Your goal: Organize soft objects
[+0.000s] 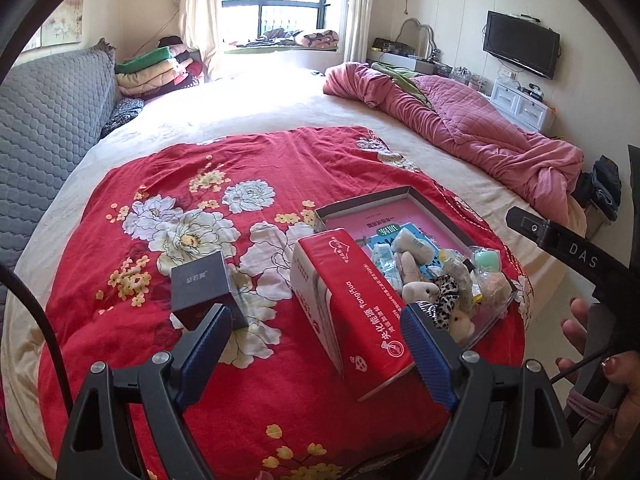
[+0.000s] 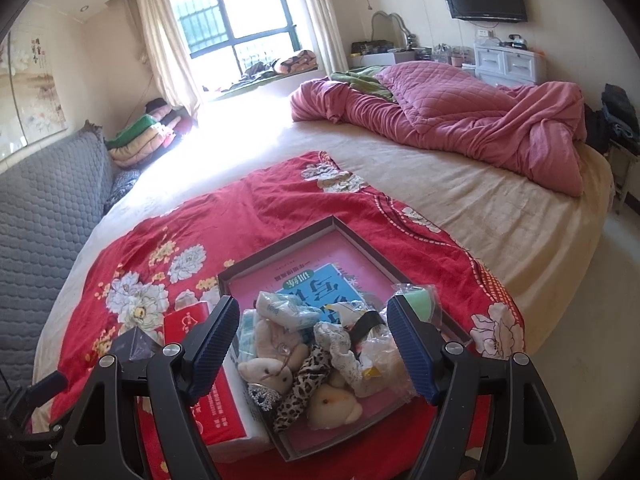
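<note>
The left gripper [image 1: 316, 344] stands with its blue-padded jaws spread wide and nothing pressed between them, poised above the near end of a red tissue box [image 1: 344, 304] that lies on a red floral cloth [image 1: 168, 184]; a small dark box [image 1: 204, 292] sits on the cloth just beyond its left finger. The right gripper [image 2: 316, 344] is likewise wide apart and empty, hovering over a heap of soft objects [image 2: 304, 360]: pale plush toys [image 2: 334, 402], a leopard-print piece [image 2: 302, 384], wrapped tissue packets [image 2: 284, 308] and a green item in clear wrap [image 2: 418, 300]. The heap lies in the near corner of a shallow open tray [image 2: 280, 240] with a pink floor, over a blue booklet [image 2: 320, 284]. The tray sits on the cloth with the tissue box close along its left side. In the left view a hand [image 1: 592, 344] grips the right tool's handle at the frame edge. The cloth is spread on a cream bed [image 2: 460, 208], with a crumpled pink quilt [image 2: 460, 116] at its far side
</note>
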Demonstrator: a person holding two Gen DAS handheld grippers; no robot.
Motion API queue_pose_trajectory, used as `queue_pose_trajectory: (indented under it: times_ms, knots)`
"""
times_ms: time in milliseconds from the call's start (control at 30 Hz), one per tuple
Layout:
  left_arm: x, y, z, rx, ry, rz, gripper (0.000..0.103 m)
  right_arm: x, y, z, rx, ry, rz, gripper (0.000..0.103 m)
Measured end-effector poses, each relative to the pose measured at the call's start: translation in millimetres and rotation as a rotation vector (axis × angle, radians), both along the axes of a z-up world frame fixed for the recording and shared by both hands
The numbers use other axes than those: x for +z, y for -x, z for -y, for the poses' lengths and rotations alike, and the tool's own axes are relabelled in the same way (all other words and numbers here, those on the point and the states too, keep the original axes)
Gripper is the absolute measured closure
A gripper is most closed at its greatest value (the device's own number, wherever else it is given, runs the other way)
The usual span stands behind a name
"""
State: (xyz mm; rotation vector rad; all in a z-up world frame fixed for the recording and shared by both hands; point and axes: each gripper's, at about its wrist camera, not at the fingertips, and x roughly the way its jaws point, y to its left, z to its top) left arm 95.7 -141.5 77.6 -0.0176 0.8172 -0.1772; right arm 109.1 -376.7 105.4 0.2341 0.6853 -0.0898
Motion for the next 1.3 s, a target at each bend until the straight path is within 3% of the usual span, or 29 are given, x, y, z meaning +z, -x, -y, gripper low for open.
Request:
queue_pose_trajectory:
  times_ms: [633,800,1067,1300]
  knots:
    - [52,34,-30,0.017,0.050,0.061,0.017,85,75,-25,0.044,-0.040,0.115,0.026]
    - [45,40,-21,0.002,0.042,0.047,0.017,74,98,-30,0.004,-0.034,0.105,0.026]
    - [2,42,-2,0.011,0.030,-0.049,0.017,36,119,-40,-0.014,0.002,0.057,0.025]
    - [-17,42,3,-0.006,0.043,-0.047,0.017,16,120,-53,0.018,0.022,0.051,0.025]
